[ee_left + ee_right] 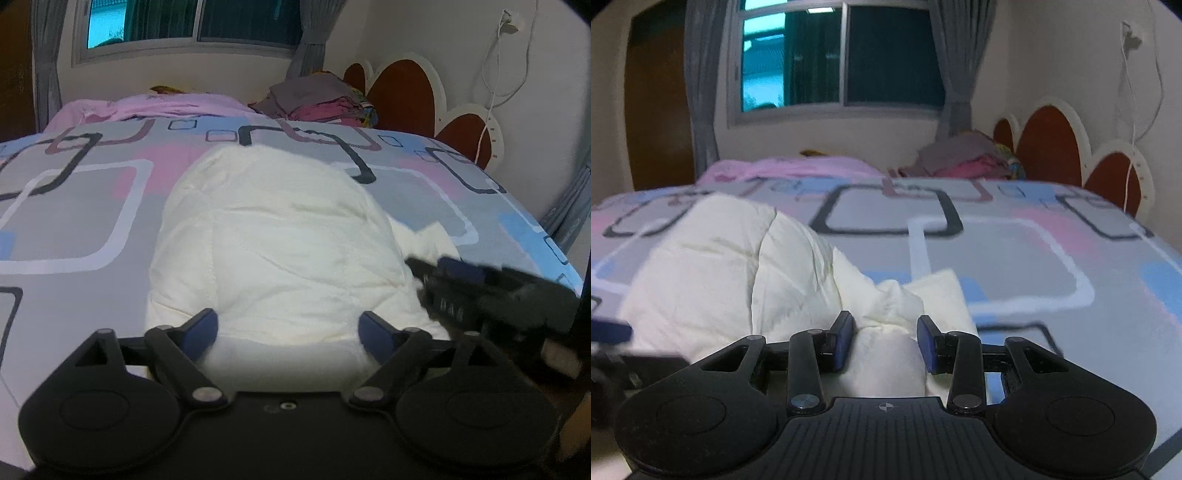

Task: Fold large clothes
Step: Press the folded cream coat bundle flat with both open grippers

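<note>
A white padded garment lies bunched on the bed near its front edge; it also shows in the right wrist view. My left gripper is open wide, its blue pads on either side of the garment's near edge. My right gripper has its jaws partly open around a bunched fold of the same garment; the pads stand just beside the cloth. The right gripper also shows, blurred, at the right of the left wrist view.
The bed cover is grey, pink and blue with square outlines. A pile of folded clothes sits at the far side by the brown headboard. A pink cloth lies at the far left. A white cable hangs on the wall.
</note>
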`<state>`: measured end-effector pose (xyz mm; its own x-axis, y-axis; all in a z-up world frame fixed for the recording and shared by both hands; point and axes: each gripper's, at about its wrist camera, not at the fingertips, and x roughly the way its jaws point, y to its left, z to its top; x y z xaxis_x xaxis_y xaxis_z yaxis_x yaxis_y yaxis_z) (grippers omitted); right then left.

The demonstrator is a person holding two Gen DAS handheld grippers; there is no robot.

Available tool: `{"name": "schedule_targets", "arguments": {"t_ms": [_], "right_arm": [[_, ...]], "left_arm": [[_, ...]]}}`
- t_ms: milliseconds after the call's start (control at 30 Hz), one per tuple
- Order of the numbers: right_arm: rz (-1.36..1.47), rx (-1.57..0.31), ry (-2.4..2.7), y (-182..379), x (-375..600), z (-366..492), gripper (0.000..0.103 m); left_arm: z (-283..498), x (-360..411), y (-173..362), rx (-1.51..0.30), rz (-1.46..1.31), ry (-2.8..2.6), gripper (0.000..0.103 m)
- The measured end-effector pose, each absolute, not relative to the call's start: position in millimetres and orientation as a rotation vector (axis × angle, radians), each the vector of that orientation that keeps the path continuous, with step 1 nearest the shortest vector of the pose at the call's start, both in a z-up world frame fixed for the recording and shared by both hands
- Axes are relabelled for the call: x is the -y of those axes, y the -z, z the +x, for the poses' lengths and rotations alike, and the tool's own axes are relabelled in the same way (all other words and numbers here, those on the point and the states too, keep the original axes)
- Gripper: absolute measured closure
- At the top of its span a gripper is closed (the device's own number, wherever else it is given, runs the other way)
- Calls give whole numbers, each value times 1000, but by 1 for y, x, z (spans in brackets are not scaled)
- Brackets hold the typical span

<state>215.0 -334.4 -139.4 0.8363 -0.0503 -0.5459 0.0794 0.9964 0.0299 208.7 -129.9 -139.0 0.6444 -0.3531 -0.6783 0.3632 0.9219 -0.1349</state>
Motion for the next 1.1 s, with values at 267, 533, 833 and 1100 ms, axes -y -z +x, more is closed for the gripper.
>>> {"name": "schedule_targets", "arguments": {"t_ms": [267,533,833,1100], "right_arm": [[95,-623,62,170,349,224,62],[123,-597,40,113,347,200,61],[97,-619,47,104,331,122,61],[144,-705,146,145,336,105,61]], "left_arm": [[234,133,157,-756,8,400,1],[235,130,149,-789,17,385,0],[237,126,145,-791,10,388,0],[236,130,149,-782,43,417,0]]}}
